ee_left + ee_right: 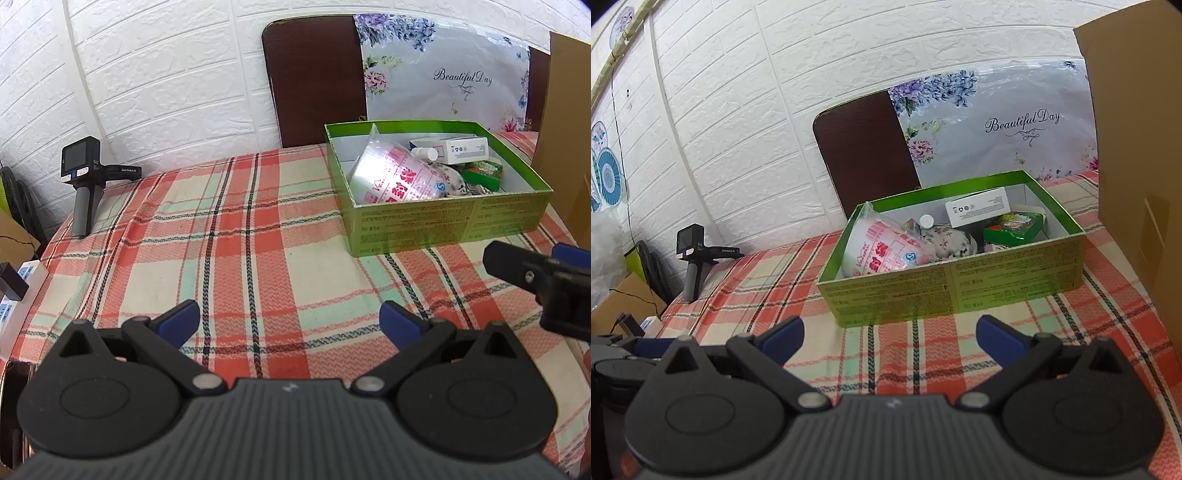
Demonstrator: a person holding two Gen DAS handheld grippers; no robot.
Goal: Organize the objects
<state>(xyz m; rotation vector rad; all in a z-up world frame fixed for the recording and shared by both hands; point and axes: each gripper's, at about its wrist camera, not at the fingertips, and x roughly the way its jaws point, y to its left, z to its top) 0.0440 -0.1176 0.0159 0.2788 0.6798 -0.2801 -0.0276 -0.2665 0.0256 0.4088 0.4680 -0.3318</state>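
A green open box (pixel 443 221) (pixel 953 288) stands on the plaid tablecloth, far right of the table. Inside lie a pink-printed plastic bag (pixel 395 173) (pixel 886 247), a white carton (pixel 458 147) (pixel 979 210), a small white bottle (pixel 926 221), a floral cloth pouch (pixel 951 242) and a green packet (pixel 484 171) (pixel 1014 225). My left gripper (pixel 290 319) hovers open over bare cloth, left of and nearer than the box. My right gripper (pixel 890 336) is open just in front of the box's near wall, with nothing between its fingers. In the left wrist view it enters at the right edge (pixel 535 266).
A black handheld camera device on a grey grip (pixel 86 184) (pixel 694 254) stands at the table's far left corner. A tall brown cardboard box (pixel 1137 184) rises right of the green box. A dark board (pixel 314 77) and floral bag (pixel 443 74) lean on the white brick wall. A power strip (pixel 14 295) lies left.
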